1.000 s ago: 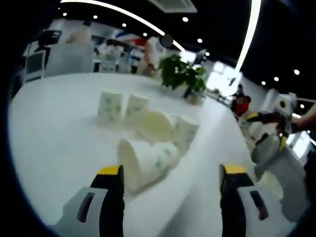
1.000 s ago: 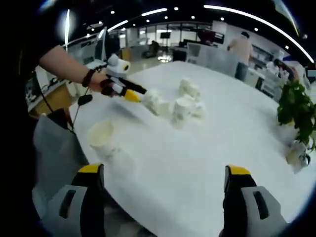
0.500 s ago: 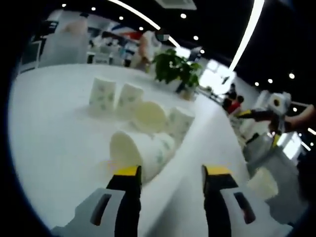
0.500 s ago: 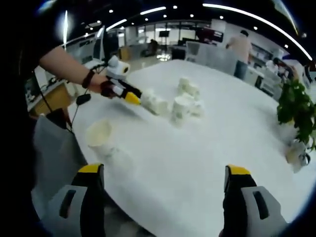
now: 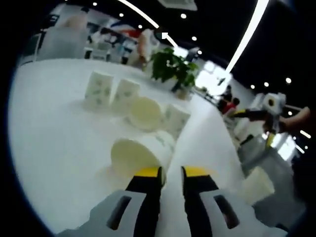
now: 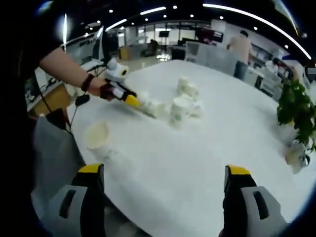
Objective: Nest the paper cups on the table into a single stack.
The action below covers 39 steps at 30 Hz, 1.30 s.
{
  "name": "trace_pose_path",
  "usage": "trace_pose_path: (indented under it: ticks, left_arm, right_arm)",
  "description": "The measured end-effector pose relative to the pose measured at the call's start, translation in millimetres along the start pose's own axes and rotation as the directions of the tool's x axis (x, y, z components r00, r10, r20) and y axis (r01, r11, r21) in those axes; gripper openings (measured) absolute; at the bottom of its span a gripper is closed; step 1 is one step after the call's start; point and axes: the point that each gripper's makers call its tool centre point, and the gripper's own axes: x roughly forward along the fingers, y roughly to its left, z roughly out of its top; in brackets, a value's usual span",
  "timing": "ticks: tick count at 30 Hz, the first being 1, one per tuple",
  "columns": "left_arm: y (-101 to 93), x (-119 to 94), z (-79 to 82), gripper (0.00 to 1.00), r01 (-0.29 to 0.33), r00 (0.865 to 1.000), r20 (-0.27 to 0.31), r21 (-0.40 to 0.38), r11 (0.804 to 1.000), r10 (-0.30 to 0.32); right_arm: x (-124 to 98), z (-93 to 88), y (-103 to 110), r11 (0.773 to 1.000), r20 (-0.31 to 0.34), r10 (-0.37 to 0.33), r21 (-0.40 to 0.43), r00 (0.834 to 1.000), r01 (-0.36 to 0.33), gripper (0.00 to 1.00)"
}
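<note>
Your left gripper (image 5: 171,173) has its yellow-tipped jaws pinched on the rim of the white paper cup lying on its side (image 5: 138,154), with more white paper cups (image 5: 132,102) clustered at 12 o'clock on the white round table (image 5: 49,138). Your right gripper (image 6: 163,177) hangs with jaws wide apart and empty; a lone upright paper cup (image 6: 97,138) stands at 10 o'clock.

six paper cups (image 5: 137,157), one potted plant (image 5: 171,70), one table (image 5: 54,133)
</note>
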Motion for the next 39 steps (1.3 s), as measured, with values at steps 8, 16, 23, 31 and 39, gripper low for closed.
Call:
trace_pose_path:
  ticks: [8,16,23,31,39]
  left_arm:
    - [-2.3,0,-2.9,0.01,-0.003,1.000,0.012,-0.049,0.999,0.004]
    - [-9.7,0,-2.3,0.00,-0.010,1.000,0.000,-0.069,0.998,0.010]
    - [-26.1,-10,9.1,0.00,-0.017,1.000,-0.004,-0.031,0.999,0.017]
    - [-58.7,-33,26.3,0.00,-0.030,0.999,-0.015,-0.011,0.999,0.030]
    - [-115.8,-58,45.1,0.00,-0.003,0.997,-0.072,0.134,0.991,0.013]
  right_arm:
    - [3,-0.3,3,1.000,0.001,0.016,-0.004,1.000,-0.016,0.99]
    - [3,6.7,3,0.999,0.022,0.020,-0.028,1.000,-0.019,1.00]
    - [2,15.1,2,0.999,0.059,0.018,-0.029,0.998,-0.016,1.00]
    - [5,13.8,3,1.000,0.085,0.006,-0.001,0.996,-0.006,0.98]
    - [3,17.5,10,1.000,0.156,0.028,0.009,0.987,-0.030,0.98]
